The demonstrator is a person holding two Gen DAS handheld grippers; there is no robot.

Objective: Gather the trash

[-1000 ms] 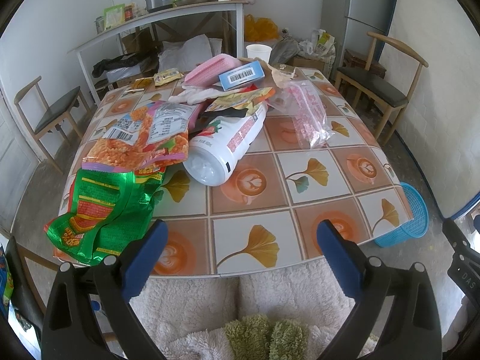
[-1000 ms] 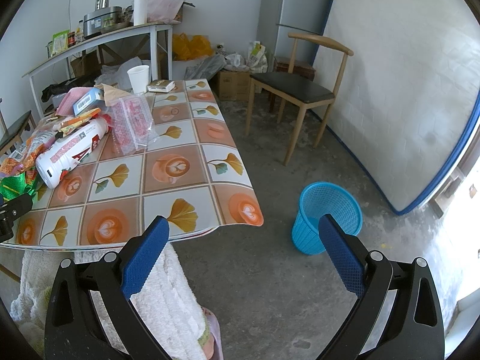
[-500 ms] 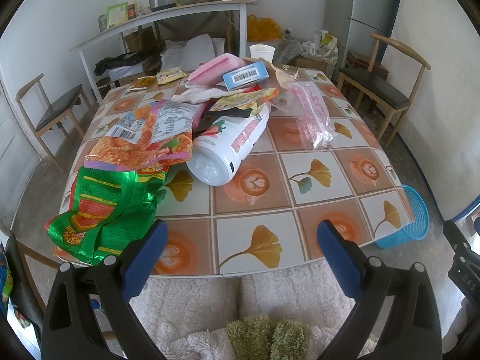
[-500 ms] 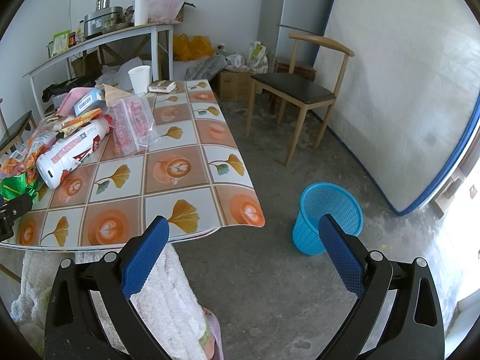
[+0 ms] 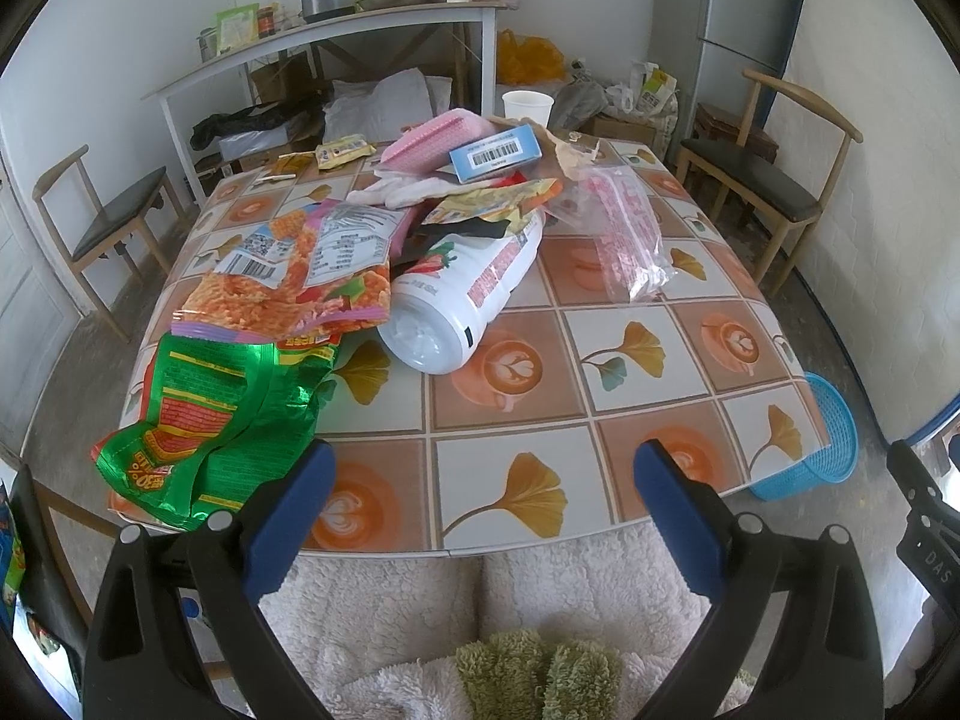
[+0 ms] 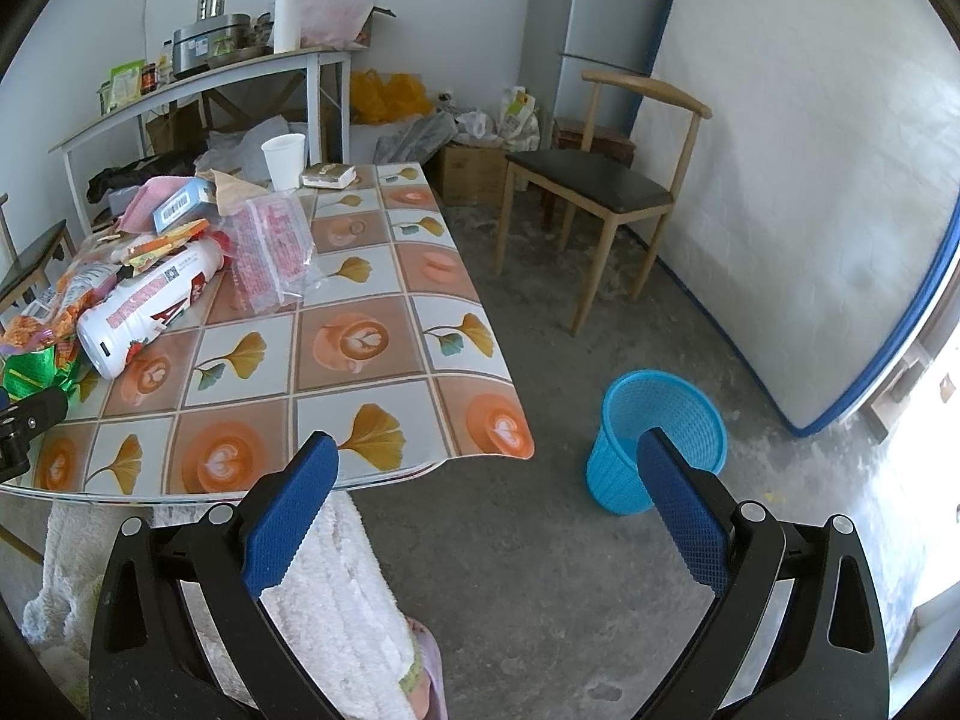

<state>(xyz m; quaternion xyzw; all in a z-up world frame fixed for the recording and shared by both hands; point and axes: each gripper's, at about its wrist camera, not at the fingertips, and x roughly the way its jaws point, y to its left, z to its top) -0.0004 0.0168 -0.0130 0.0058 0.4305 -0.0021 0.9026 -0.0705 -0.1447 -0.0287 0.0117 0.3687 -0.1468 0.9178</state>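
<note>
- Left gripper (image 5: pixel 483 489): jaws wide apart, nothing between them, held over the near edge of the table (image 5: pixel 510 420).
- Right gripper (image 6: pixel 487 477): jaws wide apart and empty, held past the table's near right corner, over bare floor.
- One blue mesh wastebasket (image 6: pixel 654 438) stands on the floor at about 1 o'clock of the right gripper, partly behind its right finger; in the left wrist view it shows at 3 o'clock, beyond the table's corner.
- One green snack bag (image 5: pixel 210 426), crumpled, at 10 o'clock of the left gripper, just beside its left finger, overhanging the table edge.
- One orange snack bag (image 5: pixel 300 282) overlaps the green one's far end.
- One white plastic bottle (image 5: pixel 462 294) lies on its side at 12 o'clock of the left gripper, base towards it, well apart.
- One clear bag with pink print (image 5: pixel 627 240) at 1 o'clock.
- One blue barcoded box (image 5: pixel 495 153) sits atop a pink packet (image 5: pixel 432 135) at the far end.
- One white paper cup (image 5: pixel 527 107) stands upright at the far edge.
- Three wooden chairs around the table: one on its left (image 5: pixel 102 222), one on its right (image 5: pixel 774 180), and part of one by the near left corner.
</note>
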